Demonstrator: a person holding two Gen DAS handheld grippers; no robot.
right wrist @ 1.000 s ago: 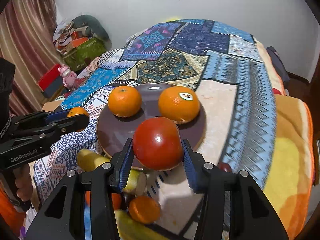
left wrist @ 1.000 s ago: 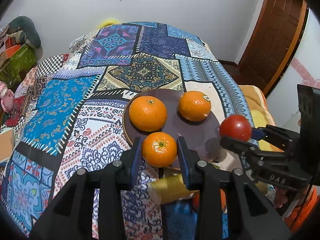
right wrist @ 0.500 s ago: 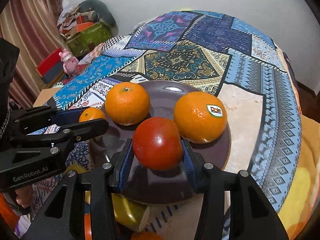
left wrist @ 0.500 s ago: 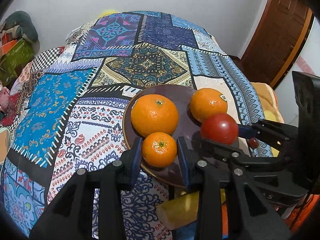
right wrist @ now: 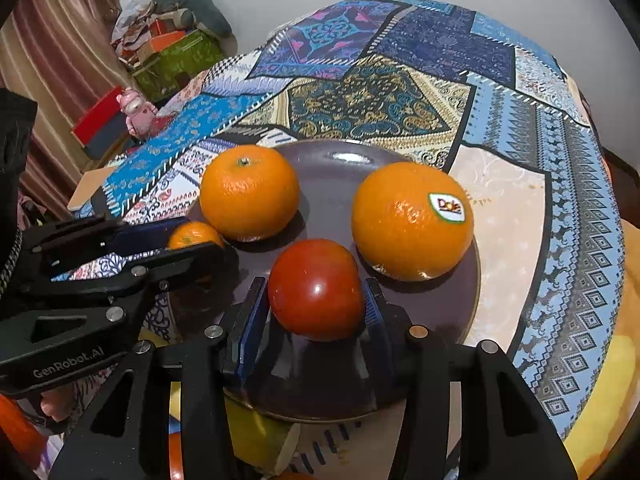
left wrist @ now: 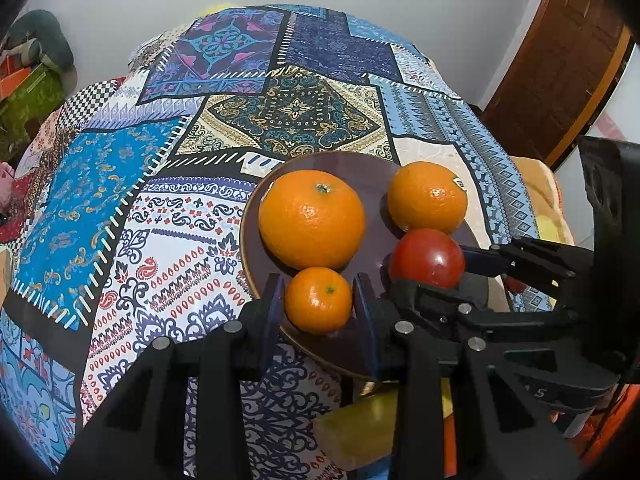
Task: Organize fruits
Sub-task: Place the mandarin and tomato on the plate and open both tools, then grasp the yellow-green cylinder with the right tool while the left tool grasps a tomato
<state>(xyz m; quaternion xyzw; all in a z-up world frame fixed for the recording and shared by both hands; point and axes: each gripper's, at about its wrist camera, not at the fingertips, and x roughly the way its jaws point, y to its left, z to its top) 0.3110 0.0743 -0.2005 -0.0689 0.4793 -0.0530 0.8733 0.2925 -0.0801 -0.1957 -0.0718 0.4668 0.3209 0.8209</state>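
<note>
On the left, the left gripper [left wrist: 319,300] is clamping a small mandarin [left wrist: 319,299] between its blue pads, holding it low over the near-left edge of the dark plate [left wrist: 372,176]; whether the fruit is touching the plate cannot be told. It is sitting just in front of the large orange [left wrist: 311,219] already lying on the plate, which suggests the person is slotting it into the free spot there.

Moving right, the right gripper [right wrist: 316,308] is gripping a red tomato [right wrist: 316,289] in the same way, by its sides, so that the underside is free to meet the plate. The tomato is hanging over the near middle of the plate, just in front of the stickered orange [right wrist: 412,220]. Both grippers are pointing steeply down at the plate, side by side, probably to set both fruits down together.

The plate is lying on a patchwork bedspread [left wrist: 120,208], a soft base, so a gentle release seems wise: round fruit could roll off the shallow rim.
</note>
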